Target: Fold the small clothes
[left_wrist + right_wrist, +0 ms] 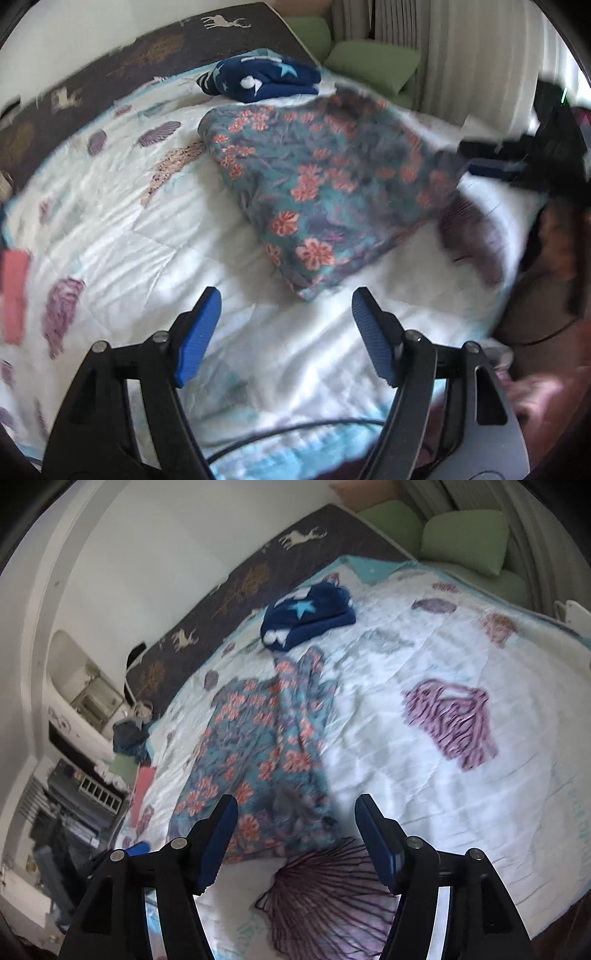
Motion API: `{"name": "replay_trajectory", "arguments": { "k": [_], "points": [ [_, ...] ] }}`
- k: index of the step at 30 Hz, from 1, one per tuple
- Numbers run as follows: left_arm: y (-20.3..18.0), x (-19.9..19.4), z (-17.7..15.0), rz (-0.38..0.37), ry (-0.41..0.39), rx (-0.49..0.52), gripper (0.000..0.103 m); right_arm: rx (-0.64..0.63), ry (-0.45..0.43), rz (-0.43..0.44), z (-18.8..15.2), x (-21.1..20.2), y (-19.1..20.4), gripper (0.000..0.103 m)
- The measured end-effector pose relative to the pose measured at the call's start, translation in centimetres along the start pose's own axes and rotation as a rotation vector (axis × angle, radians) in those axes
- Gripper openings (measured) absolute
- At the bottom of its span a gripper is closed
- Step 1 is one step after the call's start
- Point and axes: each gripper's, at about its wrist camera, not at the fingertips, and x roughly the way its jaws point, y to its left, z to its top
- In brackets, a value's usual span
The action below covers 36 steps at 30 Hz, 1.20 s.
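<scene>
Fingers of left gripper (286,332) and right gripper (295,843) are spread, empty; each should pinch one near corner of the floral garment (325,184), lifting evenly.

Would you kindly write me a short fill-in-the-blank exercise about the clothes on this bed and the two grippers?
1. The floral garment lies on the white ____.
2. The folded navy garment carries a light blue ____ print.
3. The left gripper and right gripper both have their jaws ____.

Missing words: quilt; star; open
</scene>
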Motion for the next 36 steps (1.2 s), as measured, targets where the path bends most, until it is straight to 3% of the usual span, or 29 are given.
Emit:
{"name": "replay_trajectory", "arguments": {
  "k": [1,4,5,6,7,8,10,13,17,19,21,23,27,30,33,36],
  "points": [
    [-0.2,0.5,0.2,0.030,-0.005,0.010,0.073,-0.004,0.008,0.004,0.0,0.3,0.1,0.067],
    [0.5,1.5,0.9,0.049,-0.016,-0.033,0.047,0.028,0.022,0.010,0.4,1.3,0.1,0.067],
    [1.2,1.5,1.2,0.010,-0.012,-0.082,0.035,0.049,0.029,0.003,0.6,1.5,0.1,0.058],
    [1.5,1.3,1.0,-0.019,-0.017,-0.121,0.028,0.061,0.040,-0.007,0.9,1.6,0.0,0.035],
    [1.9,1.0,1.0,-0.039,-0.025,-0.148,0.016,0.067,0.048,-0.015,1.0,1.7,0.0,0.020],
    [2.2,0.5,1.0,-0.053,-0.038,-0.164,0.012,0.084,0.059,-0.016,1.2,1.7,-0.3,0.009],
    [1.9,-0.4,0.8,-0.049,-0.061,-0.165,0.008,0.136,0.056,0.031,1.2,1.0,-0.8,0.008],
    [2.4,-0.1,0.1,-0.061,-0.018,-0.176,0.008,0.126,0.074,0.019,0.7,0.4,-0.6,0.008],
    [3.1,1.5,-1.4,-0.105,0.040,-0.229,0.008,0.138,0.193,-0.026,-1.1,2.8,-2.3,0.009],
    [2.9,1.1,-1.5,-0.116,0.036,-0.208,0.007,0.147,0.172,-0.007,-1.0,2.4,-2.7,0.013],
    [2.9,0.1,-1.3,-0.137,0.028,-0.192,0.008,0.103,0.110,-0.067,0.0,0.8,-2.1,0.025],
    [3.4,-1.3,-0.8,-0.181,0.003,-0.197,0.008,0.038,0.032,-0.120,1.2,-0.8,-1.1,0.027],
    [4.4,-3.0,2.1,-0.221,-0.085,-0.210,0.008,-0.056,-0.027,-0.069,4.1,-1.4,1.2,0.027],
    [3.1,-0.4,5.9,-0.228,-0.093,-0.157,0.008,-0.103,-0.003,-0.009,6.4,1.5,2.9,0.027],
    [2.3,4.4,7.9,-0.244,-0.006,-0.197,0.008,-0.084,0.048,0.075,8.4,5.8,4.0,0.027],
    [2.5,8.4,7.4,-0.236,0.071,-0.265,0.007,-0.046,0.101,-0.002,9.7,10.2,2.8,0.027]
  ]
}}
